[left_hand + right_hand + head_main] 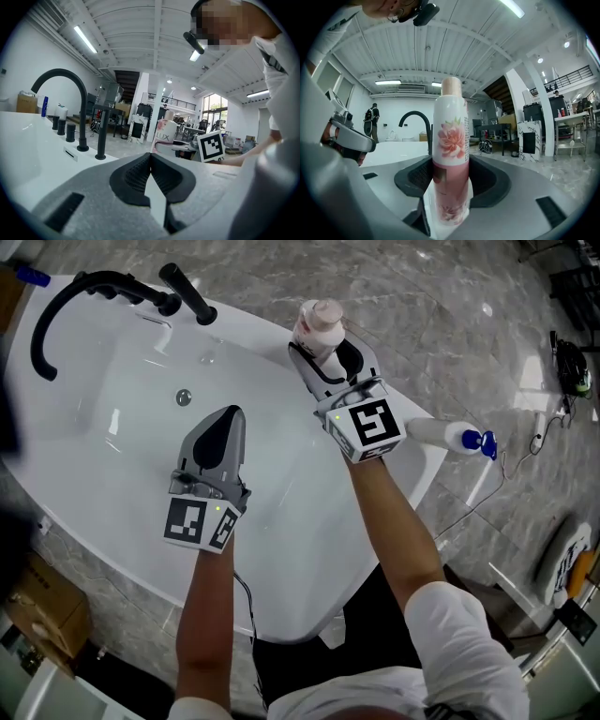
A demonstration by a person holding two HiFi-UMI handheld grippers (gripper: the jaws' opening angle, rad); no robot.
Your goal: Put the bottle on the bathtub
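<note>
A pink-and-white bottle (319, 322) with a flower print stands upright on the white bathtub's (281, 521) far rim. My right gripper (330, 351) is shut on the bottle; in the right gripper view the bottle (451, 154) fills the gap between the pads of the right gripper (450, 187), its base on the white surface. My left gripper (228, 418) hovers over the tub basin, shut and empty. In the left gripper view the left gripper (151, 157) has its tips together, and the bottle (165, 133) shows further off to the right.
A black curved faucet (56, 306) and black handle (187, 293) stand on the tub's far left rim. A drain (184, 397) sits in the basin. A white bottle with a blue cap (455, 437) lies at the tub's right edge. Cardboard box (42, 601) on the floor at left.
</note>
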